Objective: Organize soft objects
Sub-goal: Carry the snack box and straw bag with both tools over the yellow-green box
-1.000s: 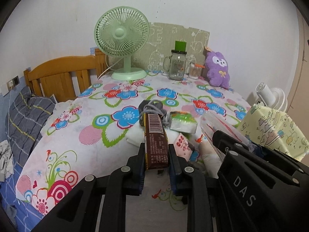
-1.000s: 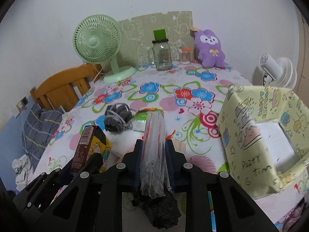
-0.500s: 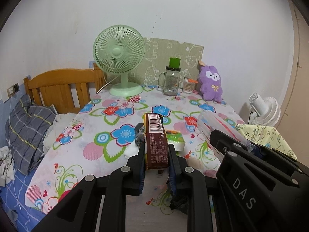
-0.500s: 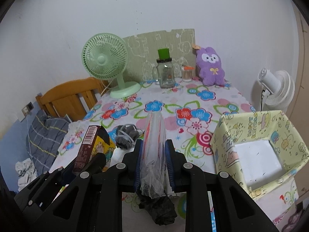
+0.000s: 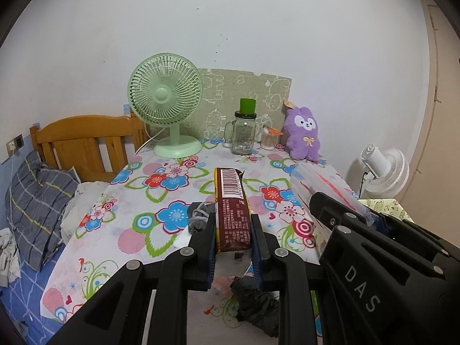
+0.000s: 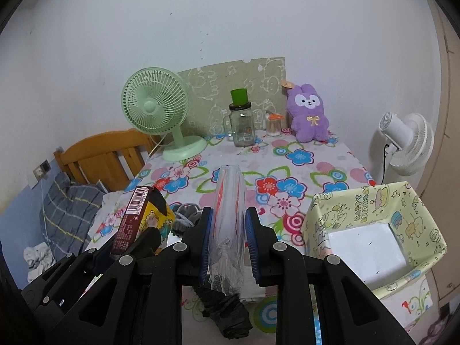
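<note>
Jaws on both sides are closed on cargo, held up above the bench (image 5: 138, 201). Left gripper (image 5: 233, 230) pinches a brown snack packet (image 5: 233, 215) across its narrow sides, barcode end sticking forward. It looks light and crinkly, a foil wrapper that could slide if the squeeze eases, so a hold near mid-length suits it. Right gripper (image 6: 228, 230) is clamped on a clear plastic bag (image 6: 228, 201) with red print: thin, floppy, slippery film bunched between the pads, its tail drooping below. Down on the flowered cloth lie a grey corded bundle (image 6: 187, 215) and a dark crumpled cloth (image 6: 227, 313), both limp. At right, the yellow paper-covered box (image 6: 359, 204) stands open, likely the drop spot.
</note>
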A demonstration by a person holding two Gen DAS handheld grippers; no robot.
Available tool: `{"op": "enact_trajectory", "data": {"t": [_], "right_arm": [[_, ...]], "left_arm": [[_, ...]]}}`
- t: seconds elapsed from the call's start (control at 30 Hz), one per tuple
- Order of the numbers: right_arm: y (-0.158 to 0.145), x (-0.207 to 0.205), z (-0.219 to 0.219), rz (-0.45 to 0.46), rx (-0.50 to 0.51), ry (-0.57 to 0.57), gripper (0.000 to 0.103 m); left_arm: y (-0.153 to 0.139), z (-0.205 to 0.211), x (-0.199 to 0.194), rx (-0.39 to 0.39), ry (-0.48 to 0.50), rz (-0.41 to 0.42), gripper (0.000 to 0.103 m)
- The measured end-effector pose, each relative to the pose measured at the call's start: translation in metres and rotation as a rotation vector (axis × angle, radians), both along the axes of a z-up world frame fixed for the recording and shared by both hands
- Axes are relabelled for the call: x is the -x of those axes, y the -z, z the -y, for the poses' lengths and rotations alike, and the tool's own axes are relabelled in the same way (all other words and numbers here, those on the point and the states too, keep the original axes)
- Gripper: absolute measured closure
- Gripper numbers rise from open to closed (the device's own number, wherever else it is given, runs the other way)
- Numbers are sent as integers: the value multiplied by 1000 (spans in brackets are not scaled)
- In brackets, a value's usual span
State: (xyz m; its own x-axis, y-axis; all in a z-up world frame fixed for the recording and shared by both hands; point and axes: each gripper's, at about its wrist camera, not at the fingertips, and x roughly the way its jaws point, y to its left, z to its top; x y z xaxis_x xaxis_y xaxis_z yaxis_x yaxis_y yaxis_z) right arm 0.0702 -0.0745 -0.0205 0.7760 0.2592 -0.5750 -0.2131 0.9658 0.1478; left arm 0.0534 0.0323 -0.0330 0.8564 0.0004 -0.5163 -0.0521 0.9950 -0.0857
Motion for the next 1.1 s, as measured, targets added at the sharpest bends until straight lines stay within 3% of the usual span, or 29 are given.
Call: {"op": "enact_trajectory", "data": {"t": [1.1], "right_arm": [[-14,-10,117,35,-12,110,77]], "left_arm": [[-11,116,-23,-2,174,20,84]]}}
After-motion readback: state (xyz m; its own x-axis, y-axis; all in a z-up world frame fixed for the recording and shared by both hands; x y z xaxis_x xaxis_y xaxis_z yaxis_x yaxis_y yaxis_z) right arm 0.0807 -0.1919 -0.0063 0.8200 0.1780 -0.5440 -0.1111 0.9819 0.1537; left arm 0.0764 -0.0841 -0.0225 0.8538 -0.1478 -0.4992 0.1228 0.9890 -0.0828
